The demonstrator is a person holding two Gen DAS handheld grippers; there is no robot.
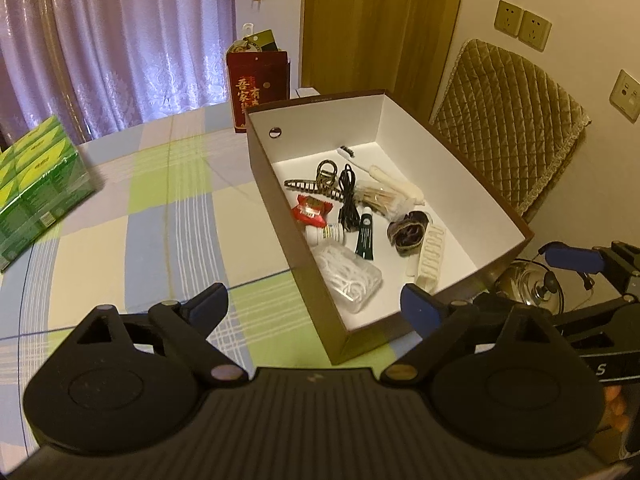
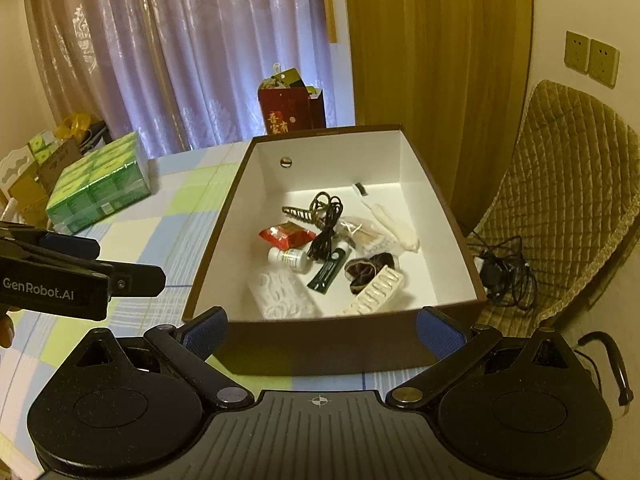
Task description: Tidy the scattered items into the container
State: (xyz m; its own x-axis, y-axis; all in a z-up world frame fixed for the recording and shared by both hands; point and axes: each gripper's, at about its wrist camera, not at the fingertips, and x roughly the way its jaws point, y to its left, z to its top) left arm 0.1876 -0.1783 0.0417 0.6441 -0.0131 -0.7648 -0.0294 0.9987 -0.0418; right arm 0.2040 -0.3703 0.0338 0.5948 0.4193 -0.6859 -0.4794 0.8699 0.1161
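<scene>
Both grippers are spread wide with nothing in them: the left gripper (image 1: 314, 312) hangs over the near corner of the brown cardboard box with white inside (image 1: 276, 204), the right gripper (image 2: 322, 330) sits just in front of its near wall. All the small stuff lies inside: red snack packet (image 2: 286, 236), black coiled cable (image 2: 326, 228), dark green tube (image 2: 330, 272), striped hair claw clip (image 1: 316, 188). The checked tablecloth (image 1: 160, 216) around it only carries a green carton pack (image 1: 36, 192)

Green carton pack (image 1: 34, 188), red bag (image 1: 258, 88), quilted chair (image 1: 508, 136)
</scene>
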